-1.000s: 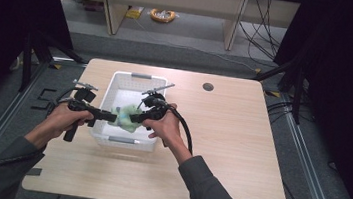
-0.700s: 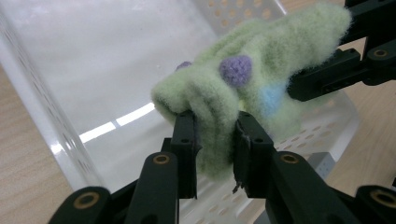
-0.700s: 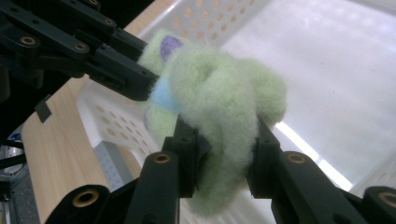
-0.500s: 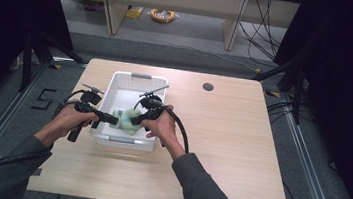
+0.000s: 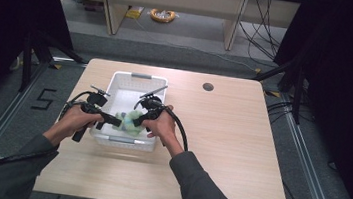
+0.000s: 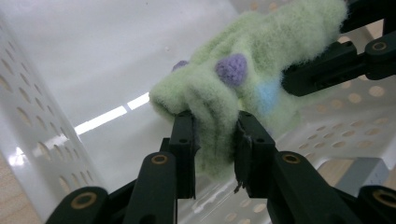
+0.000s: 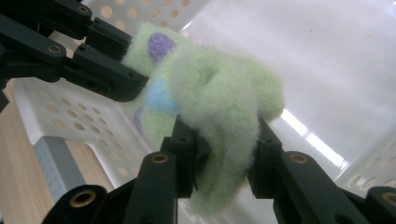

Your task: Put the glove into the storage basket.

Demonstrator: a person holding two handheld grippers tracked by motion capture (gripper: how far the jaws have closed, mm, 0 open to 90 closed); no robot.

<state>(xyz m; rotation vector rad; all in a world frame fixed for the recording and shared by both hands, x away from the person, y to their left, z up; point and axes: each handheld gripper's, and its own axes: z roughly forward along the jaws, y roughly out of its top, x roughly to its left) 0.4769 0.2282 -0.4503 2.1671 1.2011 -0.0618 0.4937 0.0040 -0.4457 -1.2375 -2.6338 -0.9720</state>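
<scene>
Both hands have sunk toward the lower middle of the high view. The left gripper (image 5: 117,121), right gripper (image 5: 135,120) and green sock (image 5: 127,123) now sit lower in the white basket (image 5: 139,76).

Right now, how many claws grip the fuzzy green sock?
2: the left claw pinches one end of the fuzzy green sock, the right claw the other, inside the white basket.

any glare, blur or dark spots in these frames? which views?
High view: dark surrounds, evenly lit pale wooden table, everything small and slightly soft. Left gripper view: bright streak of glare on the white perforated plastic basket floor; fuzzy pale-green sock with purple and blue patches sharp at the left gripper. Right gripper view: similar glare streak, background basket soft, sock sharp at the right gripper.
</scene>
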